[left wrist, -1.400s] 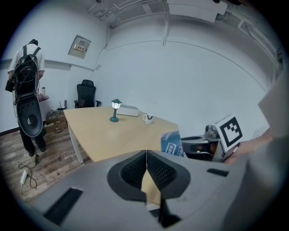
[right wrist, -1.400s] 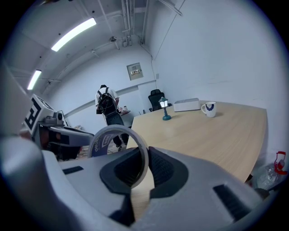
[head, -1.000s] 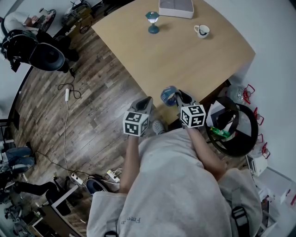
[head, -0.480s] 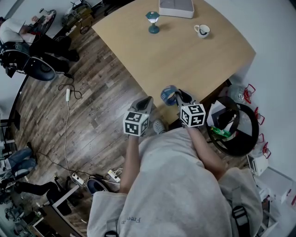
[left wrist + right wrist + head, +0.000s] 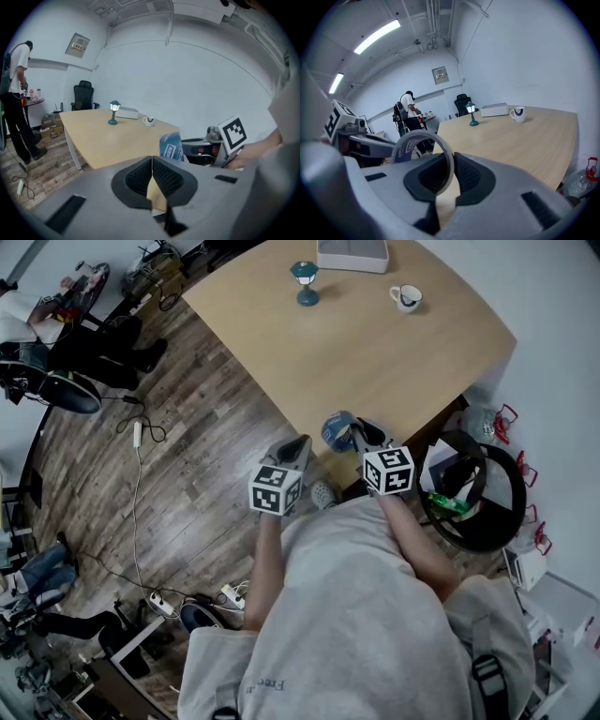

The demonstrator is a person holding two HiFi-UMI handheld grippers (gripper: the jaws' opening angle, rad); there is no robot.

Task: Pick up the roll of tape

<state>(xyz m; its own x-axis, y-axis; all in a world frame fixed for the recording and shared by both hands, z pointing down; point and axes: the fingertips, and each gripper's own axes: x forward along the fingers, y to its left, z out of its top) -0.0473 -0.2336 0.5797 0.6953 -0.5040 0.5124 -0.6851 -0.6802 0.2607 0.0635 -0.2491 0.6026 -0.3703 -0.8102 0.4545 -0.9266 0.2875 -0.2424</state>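
The right gripper [image 5: 451,174] is clamped on the roll of tape [image 5: 423,154] – its pads pinch one wall of the ring, so the roll stands upright and edge-on above the jaws, apparently clear of the wooden table [image 5: 375,362] near its front edge. Gripping the thin wall likely keeps the hoop from slipping. The left gripper [image 5: 152,180] has its jaws closed together on nothing, idle just beside. Both are held out in front of the person's chest, tilted slightly downward – the pick-up looks done
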